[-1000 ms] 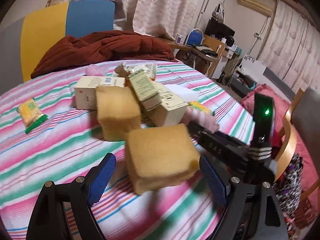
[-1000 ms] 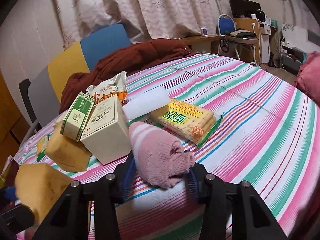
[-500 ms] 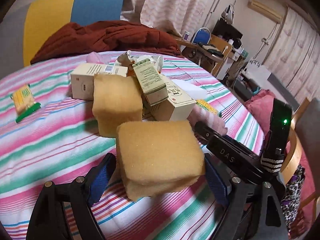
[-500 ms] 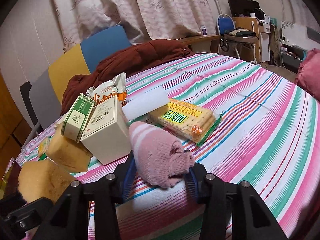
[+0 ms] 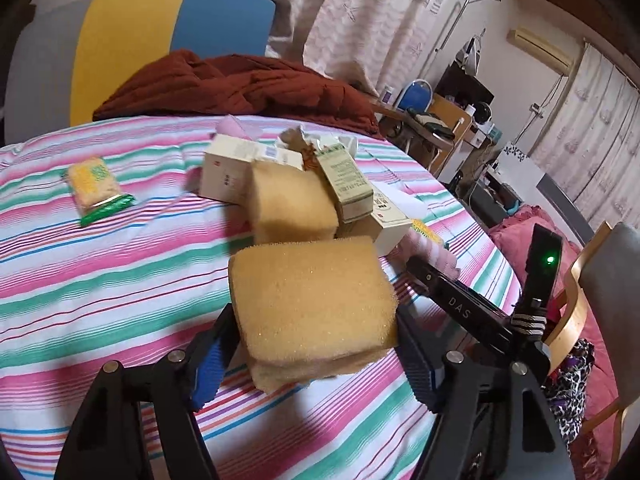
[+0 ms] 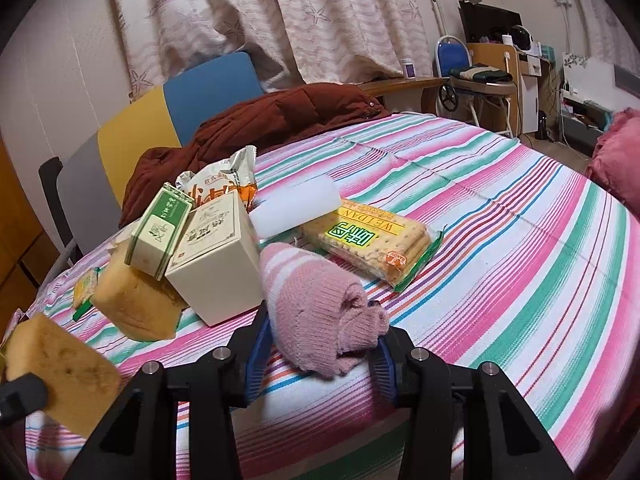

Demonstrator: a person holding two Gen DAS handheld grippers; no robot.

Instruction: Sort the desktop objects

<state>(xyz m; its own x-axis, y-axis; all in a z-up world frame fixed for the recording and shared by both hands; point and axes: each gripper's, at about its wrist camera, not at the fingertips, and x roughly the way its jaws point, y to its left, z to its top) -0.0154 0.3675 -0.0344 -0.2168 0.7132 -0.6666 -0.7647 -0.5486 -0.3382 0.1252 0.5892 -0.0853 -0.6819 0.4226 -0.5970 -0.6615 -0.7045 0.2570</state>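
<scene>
the left gripper [image 5: 316, 354] has its jaws clamped on a yellow sponge [image 5: 312, 304], low in the centre of the left view and raised off the striped desk [image 5: 100, 280]. the right gripper [image 6: 318, 354] has its jaws closed around a pink rolled sock [image 6: 320, 308] at lower centre of its view. bare cloth lies open to the right of that frame and at the left of the left view. a second sponge [image 5: 292, 204] and boxes [image 6: 216, 256] crowd mid-frame. the sponge hides the left fingertips, and the desk's near edge is cut off.
</scene>
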